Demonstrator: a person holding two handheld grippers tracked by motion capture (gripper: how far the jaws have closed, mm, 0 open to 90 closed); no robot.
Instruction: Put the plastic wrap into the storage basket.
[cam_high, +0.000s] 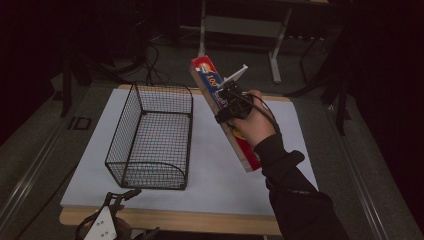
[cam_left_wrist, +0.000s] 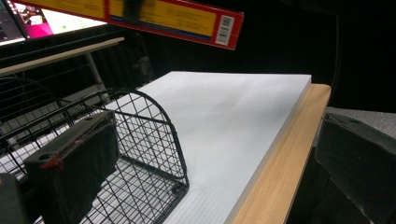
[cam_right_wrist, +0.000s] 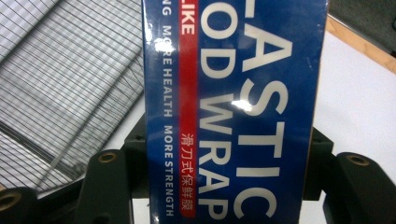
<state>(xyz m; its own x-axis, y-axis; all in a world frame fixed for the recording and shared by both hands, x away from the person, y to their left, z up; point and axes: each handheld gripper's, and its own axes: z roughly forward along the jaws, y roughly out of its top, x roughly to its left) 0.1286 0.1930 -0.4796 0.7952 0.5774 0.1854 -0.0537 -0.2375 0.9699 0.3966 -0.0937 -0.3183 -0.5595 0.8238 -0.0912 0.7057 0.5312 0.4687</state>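
Observation:
My right gripper (cam_high: 232, 100) is shut on a long plastic food wrap box (cam_high: 246, 150) and holds it tilted in the air over the right half of the white board (cam_high: 225, 175). In the right gripper view the box's blue face (cam_right_wrist: 233, 107) fills the gap between the jaws of my right gripper (cam_right_wrist: 233, 186). An empty black wire basket (cam_high: 150, 140) stands on the board's left half. My left gripper (cam_high: 136, 212) hangs at the table's front left edge, open and holding nothing. From the left gripper view, my left gripper (cam_left_wrist: 215, 186) faces the basket's rounded end (cam_left_wrist: 140, 135), with the box (cam_left_wrist: 163, 16) overhead.
The white board lies on a wooden table whose edge (cam_high: 200, 222) shows at the front. Beyond it stand a metal table frame (cam_high: 240, 25) and floor cables (cam_high: 150, 65). A lit screen (cam_left_wrist: 28, 21) glows behind the basket. The surroundings are dark.

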